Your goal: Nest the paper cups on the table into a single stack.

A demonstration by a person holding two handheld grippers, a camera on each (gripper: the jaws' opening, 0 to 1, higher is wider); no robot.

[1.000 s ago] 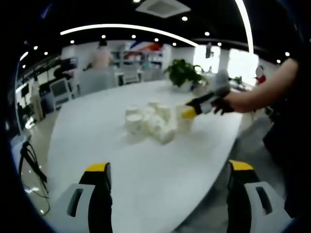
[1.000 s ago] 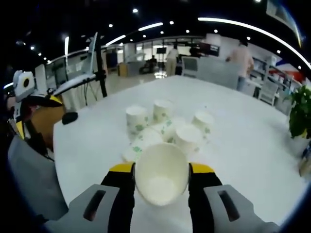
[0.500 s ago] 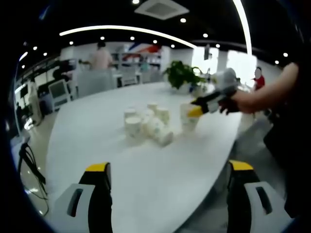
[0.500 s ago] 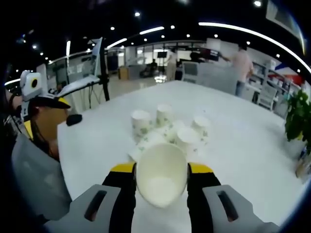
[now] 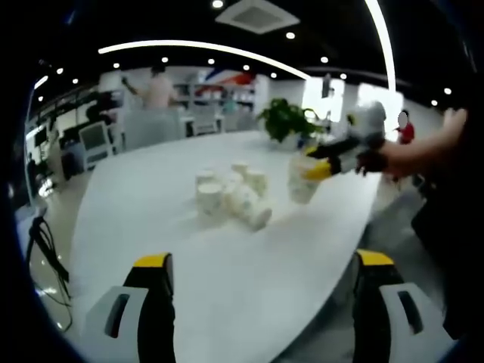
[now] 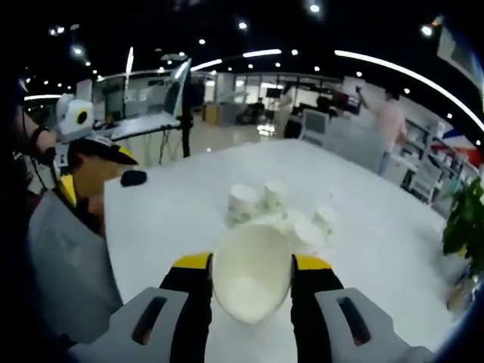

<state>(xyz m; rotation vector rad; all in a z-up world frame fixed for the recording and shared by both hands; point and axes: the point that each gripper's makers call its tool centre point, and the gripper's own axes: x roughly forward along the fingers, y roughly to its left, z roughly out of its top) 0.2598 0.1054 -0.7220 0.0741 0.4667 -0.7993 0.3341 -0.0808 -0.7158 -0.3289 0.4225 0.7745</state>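
One paper cup (image 6: pixel 252 272), between right fingers (image 6: pixel 189 291)

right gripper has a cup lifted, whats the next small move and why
Probably carry the held cup forward over one of the upright cups in the cluster and lower it in. The right gripper is shut on that cup, raised off the white table, mouth toward the camera, while the rest sit grouped ahead. The left gripper is open near the table's edge.
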